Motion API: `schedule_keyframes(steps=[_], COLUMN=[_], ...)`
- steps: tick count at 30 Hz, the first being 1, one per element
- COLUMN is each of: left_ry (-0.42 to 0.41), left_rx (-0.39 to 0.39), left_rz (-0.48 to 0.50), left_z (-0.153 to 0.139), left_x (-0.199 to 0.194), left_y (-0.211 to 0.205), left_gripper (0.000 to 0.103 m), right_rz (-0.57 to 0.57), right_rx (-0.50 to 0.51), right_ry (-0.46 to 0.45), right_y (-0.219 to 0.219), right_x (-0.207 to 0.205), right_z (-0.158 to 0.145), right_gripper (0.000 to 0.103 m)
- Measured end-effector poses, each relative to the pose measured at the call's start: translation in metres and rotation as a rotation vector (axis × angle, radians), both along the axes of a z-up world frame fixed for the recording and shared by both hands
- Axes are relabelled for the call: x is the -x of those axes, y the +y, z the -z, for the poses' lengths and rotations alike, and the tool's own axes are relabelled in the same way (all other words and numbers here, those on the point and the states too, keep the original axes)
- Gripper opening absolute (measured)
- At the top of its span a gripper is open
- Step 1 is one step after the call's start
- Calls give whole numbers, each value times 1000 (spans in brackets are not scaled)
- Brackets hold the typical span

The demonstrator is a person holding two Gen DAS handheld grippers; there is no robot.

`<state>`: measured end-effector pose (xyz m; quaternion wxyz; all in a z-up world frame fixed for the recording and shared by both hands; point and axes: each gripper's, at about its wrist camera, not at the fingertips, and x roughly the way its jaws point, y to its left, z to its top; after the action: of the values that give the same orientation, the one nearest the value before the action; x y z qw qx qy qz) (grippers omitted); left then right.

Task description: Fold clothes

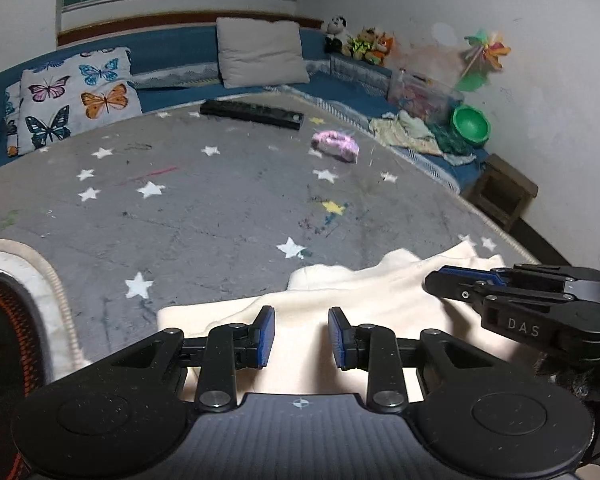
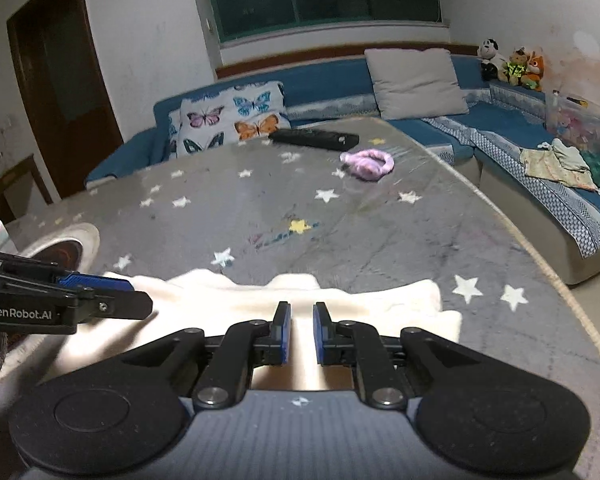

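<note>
Now we hold both grippers low over a cream garment [image 1: 364,300] lying crumpled at the near edge of the grey star-patterned table [image 1: 204,216]. Our left gripper [image 1: 301,336] has its jaws parted, nothing pinched between them. Our right gripper [image 2: 300,332] shows a narrower gap, also empty, with cloth beneath. Farther back lie a pink cloth bundle [image 2: 367,164] and a black bar [image 2: 314,139].

Home living room: blue sofa [image 2: 520,136], cushions, plush toys [image 1: 360,42].
</note>
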<state>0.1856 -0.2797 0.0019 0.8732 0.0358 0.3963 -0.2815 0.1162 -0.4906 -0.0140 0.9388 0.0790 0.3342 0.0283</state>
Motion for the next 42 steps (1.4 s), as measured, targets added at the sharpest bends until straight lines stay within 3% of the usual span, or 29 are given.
schedule_keyframes(steps=[12,14,23,33,40,42], left_ry=[-13,-21,-69,-118,-110,-108], left_rx=[-5,-6,-35,-67,-76,-72], left_rz=[-18,-18,33,36,17,19], left_z=[7,4,-3,1,6,3], left_x=[-22,-17,28,73,78,81], left_y=[-6,-5,-4,10,15,17], left_gripper=[32,33,34,35,37,45], right_rz=[-4,-15,-46,-8,14,16], right_rx=[46,49,72,88,81,84], right_ry=[-10,-14,-9,-16,-4,-16], right_y=[2,3,7,-3,-4,-2], right_x=[-18,-10,41,101,109,114], right_z=[0,-5,-15,-15,-6,-7], right_gripper=[15,23,33,35,37,40])
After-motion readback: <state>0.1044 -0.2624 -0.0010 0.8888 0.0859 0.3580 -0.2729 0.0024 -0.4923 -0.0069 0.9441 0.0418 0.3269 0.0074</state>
